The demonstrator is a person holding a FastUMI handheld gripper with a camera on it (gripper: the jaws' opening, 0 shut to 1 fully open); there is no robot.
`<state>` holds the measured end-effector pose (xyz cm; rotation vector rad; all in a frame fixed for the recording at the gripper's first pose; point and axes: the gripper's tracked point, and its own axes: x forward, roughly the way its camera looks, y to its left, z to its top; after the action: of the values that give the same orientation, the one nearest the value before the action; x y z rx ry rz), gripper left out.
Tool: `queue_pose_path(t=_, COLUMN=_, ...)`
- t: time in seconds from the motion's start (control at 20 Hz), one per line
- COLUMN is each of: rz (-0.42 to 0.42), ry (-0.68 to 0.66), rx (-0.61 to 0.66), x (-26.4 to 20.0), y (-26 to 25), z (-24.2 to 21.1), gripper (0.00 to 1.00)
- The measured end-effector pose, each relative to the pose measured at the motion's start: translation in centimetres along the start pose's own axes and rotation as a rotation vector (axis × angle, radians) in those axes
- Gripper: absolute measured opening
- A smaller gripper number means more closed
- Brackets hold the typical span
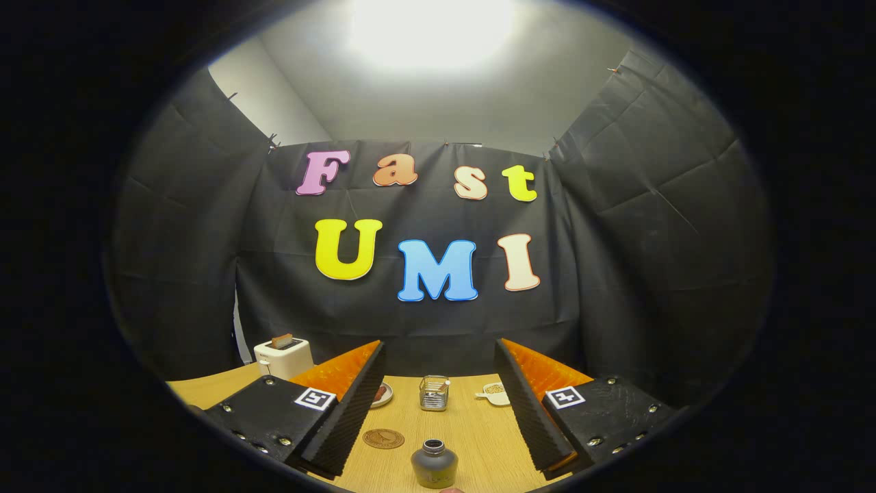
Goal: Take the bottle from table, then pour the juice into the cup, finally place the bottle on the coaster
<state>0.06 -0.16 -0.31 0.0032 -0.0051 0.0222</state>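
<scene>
Down on the wooden table (479,438), the gripper (438,404) holds its fingers wide apart with nothing between them, a short dark grey bottle (434,464) with an open round neck standing upright near them, a round brown coaster (383,438) just left of it, and a small glass cup (434,392) farther off.

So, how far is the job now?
Nothing looks done yet. The gripper is open, fingers spread either side of the small dark grey bottle standing on the wooden table. Grasping, pouring into the clear glass cup and placing on the round brown coaster remain.
</scene>
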Motion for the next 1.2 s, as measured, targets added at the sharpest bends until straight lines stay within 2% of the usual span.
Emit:
queue_pose_path(t=0.45, rz=0.043, ry=-0.015, rx=0.024, x=0.2, y=0.2, z=-1.5, gripper=0.96)
queue_pose_path(t=0.85, rz=0.093, ry=0.001, rx=0.011, x=0.7, y=0.4, z=-5.3, gripper=0.96)
queue_pose_path(t=1.2, rz=0.124, ry=0.066, rx=0.017, x=0.8, y=0.4, z=-10.0, gripper=0.96)
